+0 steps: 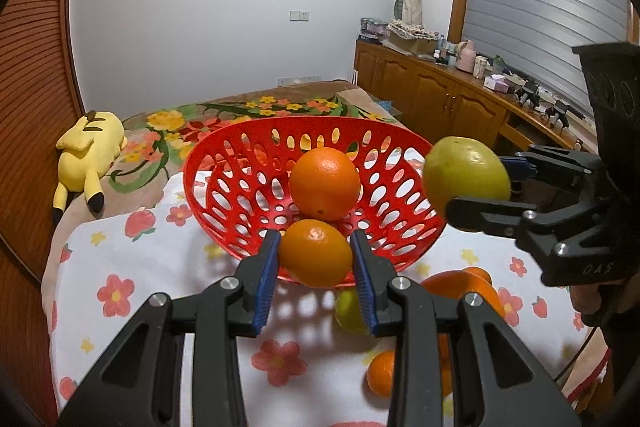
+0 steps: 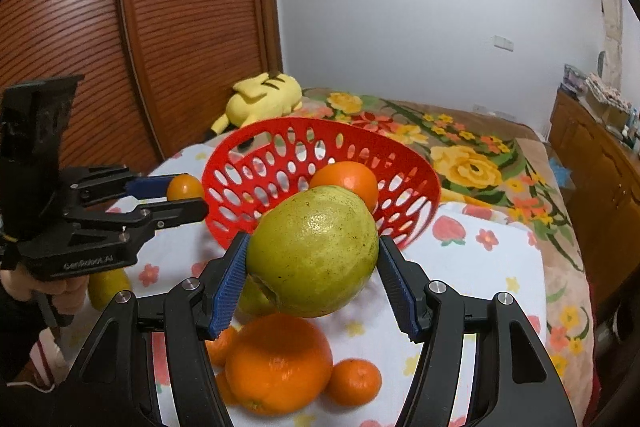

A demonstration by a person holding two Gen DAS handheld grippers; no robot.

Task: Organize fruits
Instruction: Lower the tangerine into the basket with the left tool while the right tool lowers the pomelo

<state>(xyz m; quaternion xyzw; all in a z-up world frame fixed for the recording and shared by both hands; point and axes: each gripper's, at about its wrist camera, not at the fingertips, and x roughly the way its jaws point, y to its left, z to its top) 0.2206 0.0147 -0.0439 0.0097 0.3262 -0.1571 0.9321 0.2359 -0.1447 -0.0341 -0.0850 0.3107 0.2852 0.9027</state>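
A red perforated basket [image 1: 224, 183] [image 2: 224, 183] stands on a flowered cloth and holds one large orange [image 1: 324, 183] [image 2: 346, 181]. My left gripper [image 1: 316, 255] [image 2: 188, 195] is shut on a small orange [image 1: 316, 253] [image 2: 185, 187], held above the basket's near rim. My right gripper [image 2: 312, 267] [image 1: 480, 183] is shut on a large green fruit [image 2: 314, 253] [image 1: 466, 177], held in the air beside the basket's right rim. Loose on the cloth lie a big orange [image 2: 278, 363], small oranges [image 2: 354, 381] [image 1: 382, 373] and green fruits [image 1: 350, 311] [image 2: 108, 285].
The cloth [image 1: 120, 259] covers a table at the foot of a bed with a flowered blanket [image 2: 472, 155]. A yellow plush toy [image 1: 90, 151] [image 2: 264, 97] lies on the bed. A wooden wardrobe [image 2: 120, 47] stands left, a cluttered wooden sideboard [image 1: 440, 95] right.
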